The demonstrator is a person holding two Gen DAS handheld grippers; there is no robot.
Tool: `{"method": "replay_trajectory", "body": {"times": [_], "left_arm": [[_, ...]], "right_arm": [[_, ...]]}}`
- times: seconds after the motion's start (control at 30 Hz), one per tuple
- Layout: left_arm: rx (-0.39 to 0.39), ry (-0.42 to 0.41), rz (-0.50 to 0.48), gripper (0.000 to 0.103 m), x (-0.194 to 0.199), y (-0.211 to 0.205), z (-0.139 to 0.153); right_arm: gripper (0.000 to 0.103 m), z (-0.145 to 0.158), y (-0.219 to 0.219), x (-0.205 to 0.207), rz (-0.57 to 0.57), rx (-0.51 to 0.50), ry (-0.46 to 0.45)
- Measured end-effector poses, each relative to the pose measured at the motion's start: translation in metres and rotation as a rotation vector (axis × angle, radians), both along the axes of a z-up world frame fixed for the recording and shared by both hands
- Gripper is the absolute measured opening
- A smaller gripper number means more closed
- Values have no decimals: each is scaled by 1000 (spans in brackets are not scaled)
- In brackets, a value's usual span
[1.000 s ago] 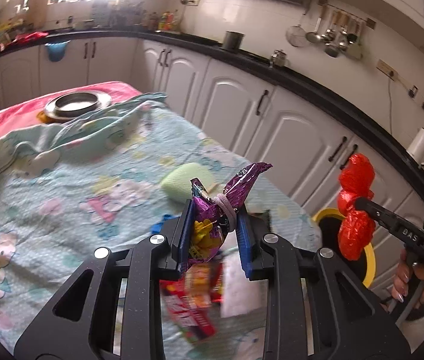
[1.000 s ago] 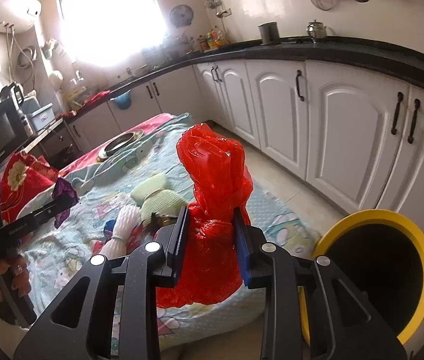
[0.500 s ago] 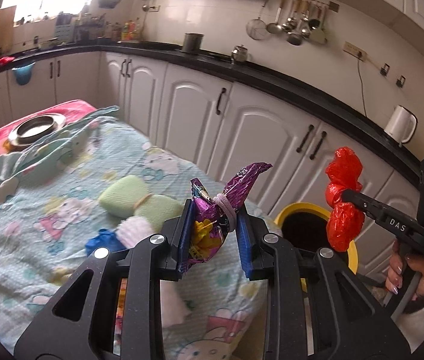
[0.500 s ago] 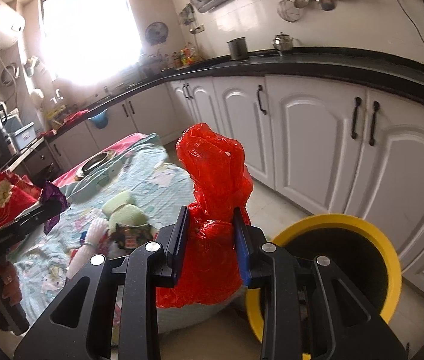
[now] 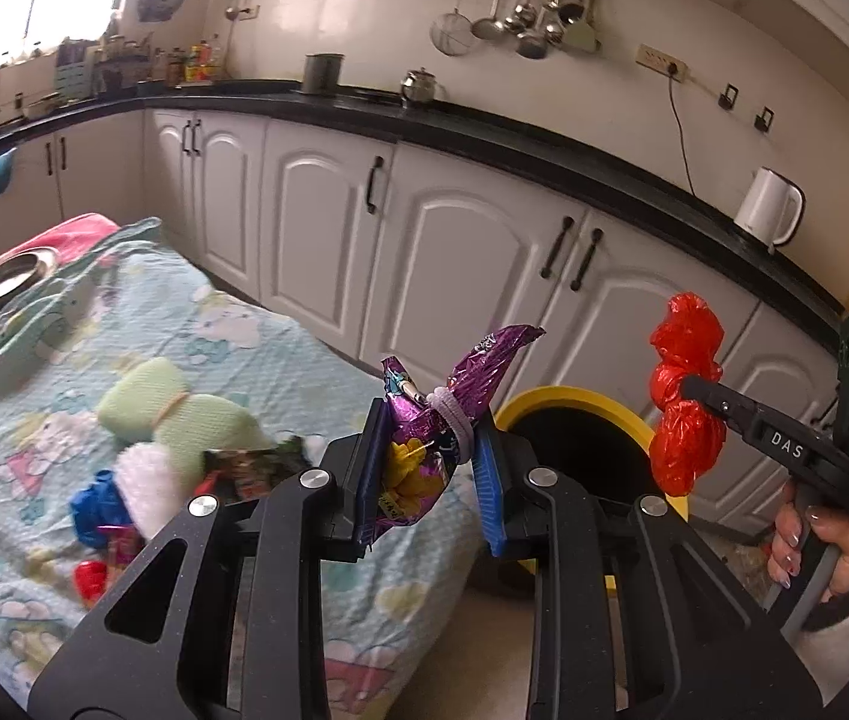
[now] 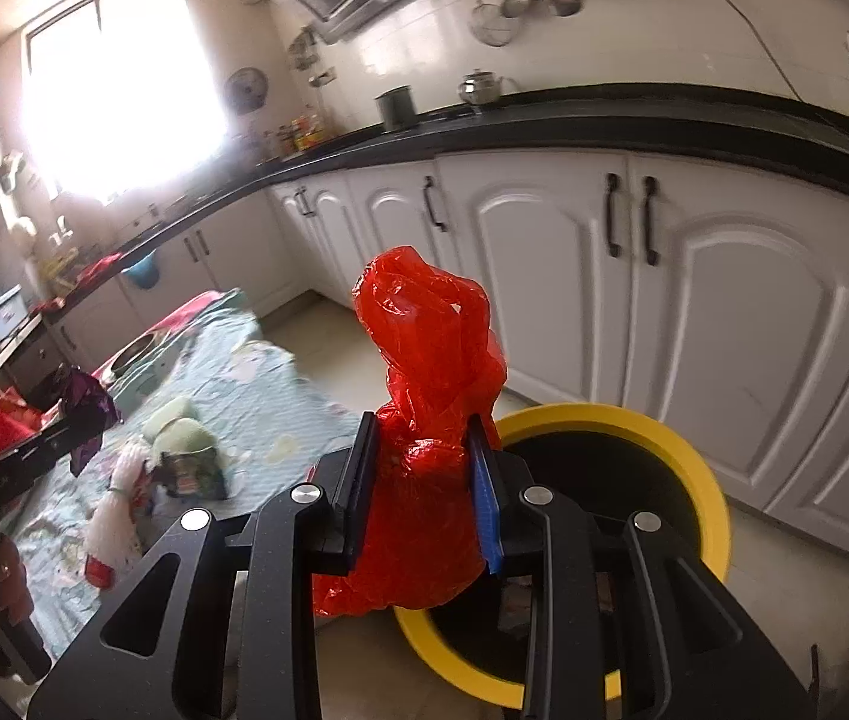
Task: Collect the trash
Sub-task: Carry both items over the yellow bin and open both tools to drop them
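The left gripper (image 5: 429,468) pinches a crinkled purple foil snack wrapper (image 5: 431,426) tied with a white elastic band, jaws narrowed onto it, short of the round yellow-rimmed black bin (image 5: 574,408) and above the table edge. The right gripper (image 6: 424,480) clamps a bunched red plastic bag (image 6: 424,396), jaws closed against it, just beside the bin's near rim. Away from the bin, more scraps lie on the pale blue cartoon-print tablecloth (image 5: 196,324).

Swung both my grippers off patterned light-blue bedspread (image 5: 142,330) toward round yellow-rimmed black bin (image 6: 682,438). Bin now sits right behind crumpled red plastic bag (image 6: 430,420) and beside knotted purple foil wrapper (image 5: 430,444); earlier well off right.
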State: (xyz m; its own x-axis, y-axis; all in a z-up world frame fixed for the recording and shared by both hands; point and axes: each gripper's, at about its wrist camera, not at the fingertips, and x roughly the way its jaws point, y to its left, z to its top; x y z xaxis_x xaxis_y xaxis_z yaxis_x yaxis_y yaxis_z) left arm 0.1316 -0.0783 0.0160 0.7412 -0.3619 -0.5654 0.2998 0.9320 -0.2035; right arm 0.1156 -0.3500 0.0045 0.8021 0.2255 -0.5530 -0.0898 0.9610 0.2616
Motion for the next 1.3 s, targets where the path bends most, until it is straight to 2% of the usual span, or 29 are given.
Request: {"method": "replay_trajectory", "body": {"times": [0.43, 0.57, 0.77, 1.0, 1.3], "left_arm": [[9, 57, -160, 20, 17, -78, -27], [1, 99, -205, 20, 26, -101, -40], [31, 163, -271, 21, 34, -135, -65], [44, 223, -298, 21, 39, -152, -91], [53, 265, -301, 22, 47, -154, -107]], "right_arm": [[28, -22, -55, -12, -137, 18, 37], [28, -32, -69, -13, -172, 34, 70], [28, -52, -84, -14, -190, 56, 124], [28, -71, -88, -10, -180, 65, 179], [31, -85, -86, -7, -173, 67, 224]]}}
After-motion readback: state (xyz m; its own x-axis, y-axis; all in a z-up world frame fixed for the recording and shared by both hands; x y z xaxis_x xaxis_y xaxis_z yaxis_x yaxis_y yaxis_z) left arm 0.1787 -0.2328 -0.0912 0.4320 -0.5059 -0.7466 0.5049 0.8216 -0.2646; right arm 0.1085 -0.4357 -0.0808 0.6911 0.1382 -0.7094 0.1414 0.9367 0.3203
